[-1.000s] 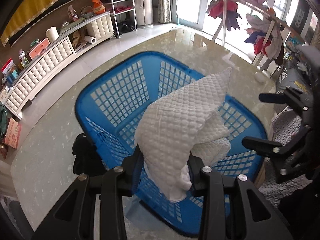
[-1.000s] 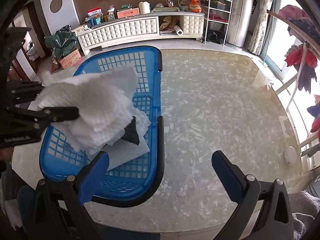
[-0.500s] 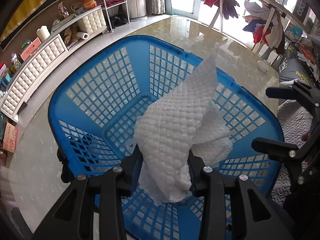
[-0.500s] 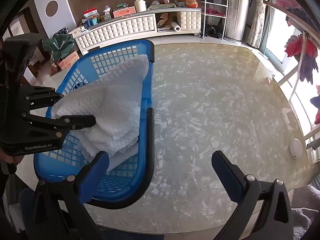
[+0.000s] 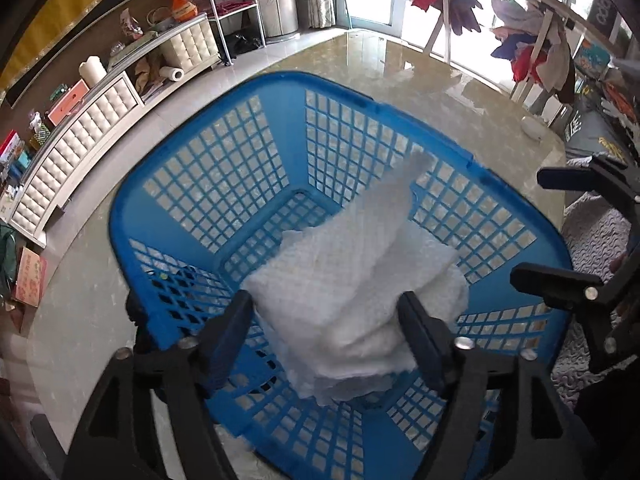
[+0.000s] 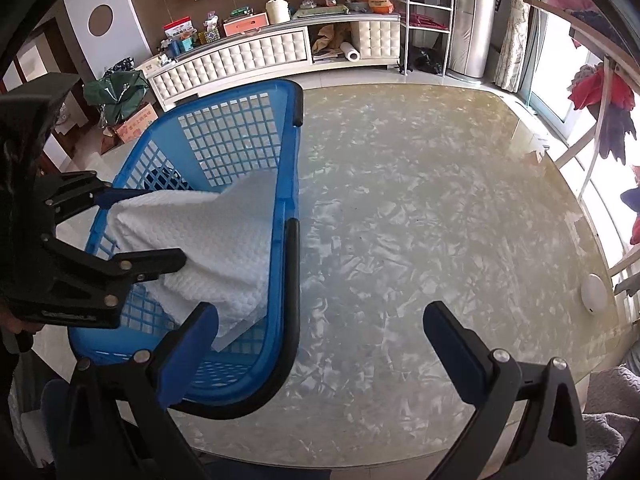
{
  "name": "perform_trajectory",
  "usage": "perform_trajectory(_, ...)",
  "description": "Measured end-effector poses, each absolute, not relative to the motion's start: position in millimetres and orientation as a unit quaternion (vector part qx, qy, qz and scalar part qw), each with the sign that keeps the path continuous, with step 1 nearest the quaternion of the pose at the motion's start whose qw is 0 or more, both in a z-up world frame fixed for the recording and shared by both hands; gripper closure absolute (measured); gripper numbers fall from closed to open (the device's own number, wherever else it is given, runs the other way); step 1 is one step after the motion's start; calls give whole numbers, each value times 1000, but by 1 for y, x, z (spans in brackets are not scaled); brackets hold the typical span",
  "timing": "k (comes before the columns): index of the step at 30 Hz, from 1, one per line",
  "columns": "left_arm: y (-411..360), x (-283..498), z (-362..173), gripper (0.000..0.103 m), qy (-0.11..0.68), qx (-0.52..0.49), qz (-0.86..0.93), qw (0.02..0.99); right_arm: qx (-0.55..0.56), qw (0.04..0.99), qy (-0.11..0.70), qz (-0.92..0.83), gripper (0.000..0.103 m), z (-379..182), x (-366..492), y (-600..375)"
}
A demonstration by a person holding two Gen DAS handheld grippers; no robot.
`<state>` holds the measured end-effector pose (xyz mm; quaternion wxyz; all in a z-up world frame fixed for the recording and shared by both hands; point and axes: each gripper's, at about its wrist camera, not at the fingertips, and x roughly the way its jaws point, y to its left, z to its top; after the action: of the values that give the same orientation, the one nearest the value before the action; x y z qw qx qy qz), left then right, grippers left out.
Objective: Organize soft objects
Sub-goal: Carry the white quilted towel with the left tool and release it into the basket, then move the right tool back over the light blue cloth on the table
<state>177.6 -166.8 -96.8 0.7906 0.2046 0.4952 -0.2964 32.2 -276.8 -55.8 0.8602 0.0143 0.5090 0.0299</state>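
A white waffle-textured towel [image 5: 352,288] slumps inside the blue lattice laundry basket [image 5: 280,80], blurred as it sinks. My left gripper [image 5: 324,308] hangs just over the basket's near side. Its jaws are opening; the towel still lies between them, but the pads no longer press on it. In the right wrist view the same towel [image 6: 208,240] droops from the left gripper [image 6: 152,228] into the basket [image 6: 240,88]. My right gripper [image 6: 320,312] stands open over the marbled table [image 6: 400,220] to the right of the basket, with nothing between its fingers.
A grey textured cloth [image 5: 592,232] lies at the table's right edge, near the right gripper [image 5: 540,228]. A small white round object [image 6: 594,292] sits at the far right. A white cabinet [image 6: 260,56] and a clothes rack [image 5: 520,20] stand beyond the table.
The left gripper came down over the basket with the towel pinched. Its jaws have now spread and the towel has dropped lower into the basket. The right gripper has kept still.
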Motion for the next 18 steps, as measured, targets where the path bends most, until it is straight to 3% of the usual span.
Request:
perform_trajectory(15, -133, 147, -51, 15, 463, 208, -289, 812, -8, 868, 494, 47, 0, -29, 26, -249)
perform_trajectory(18, -118, 141, -46, 3, 465, 200, -284, 814, -11, 869, 492, 54, 0, -24, 23, -238)
